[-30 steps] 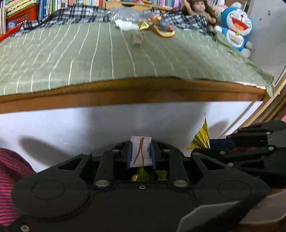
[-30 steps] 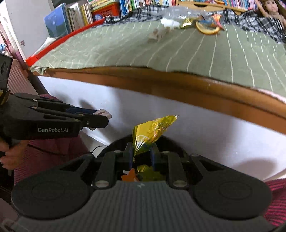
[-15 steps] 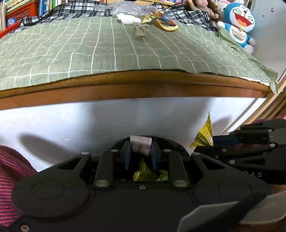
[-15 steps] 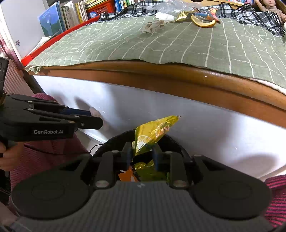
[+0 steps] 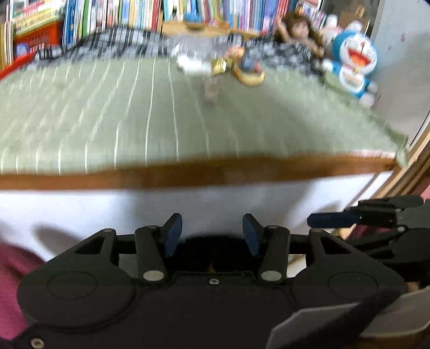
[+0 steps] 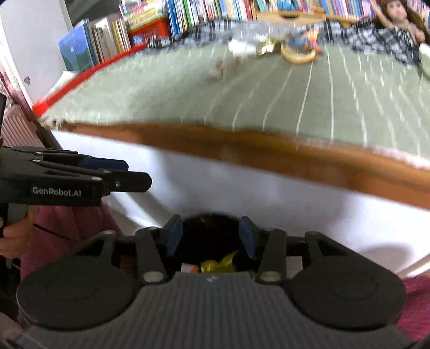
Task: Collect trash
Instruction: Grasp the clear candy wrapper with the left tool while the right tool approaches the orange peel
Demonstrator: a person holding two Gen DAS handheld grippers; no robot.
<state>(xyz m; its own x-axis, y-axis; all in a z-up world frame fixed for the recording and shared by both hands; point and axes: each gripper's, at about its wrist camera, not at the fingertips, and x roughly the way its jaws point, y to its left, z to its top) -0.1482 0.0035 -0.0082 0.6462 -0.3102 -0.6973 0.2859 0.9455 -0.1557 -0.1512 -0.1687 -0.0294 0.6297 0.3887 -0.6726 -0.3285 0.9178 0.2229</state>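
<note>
Left wrist view: the left gripper [image 5: 212, 235] fills the lower frame, its blue-padded jaws standing apart with nothing between them; they have just been opening, and the small paper scrap pinched a second ago is gone from them. Directly beneath the gap lies the dark mouth of a bin [image 5: 212, 249], barely visible here. At the right edge, the right gripper [image 5: 333, 218] enters side-on, one blue pad showing. Behind both rises a white panel [image 5: 242, 198] topped by a brown wooden edge [image 5: 215, 171], and above that a green checked cloth [image 5: 107, 112] spreads toward the top of the frame. At upper centre, blurred, the remaining trash [image 5: 236, 69] sits on the cloth's far part: a white wad, gold foil and an orange-yellow curved piece. At upper right are a doll [image 5: 298, 29] and a blue plush toy [image 5: 354, 61]; books [image 5: 134, 16] line the top edge. Right wrist view: the right gripper's jaws are likewise apart and empty, having just been opening, and the yellow wrapper [image 6: 220, 264] they held a second ago lies below them in the bin, beside an orange scrap. At left centre the left gripper appears in profile, gripped by a hand [image 6: 10, 239] at the frame edge, with pink-red fabric [image 6: 67, 228] below it. The trash pile appears at upper right centre, blurred.
</note>
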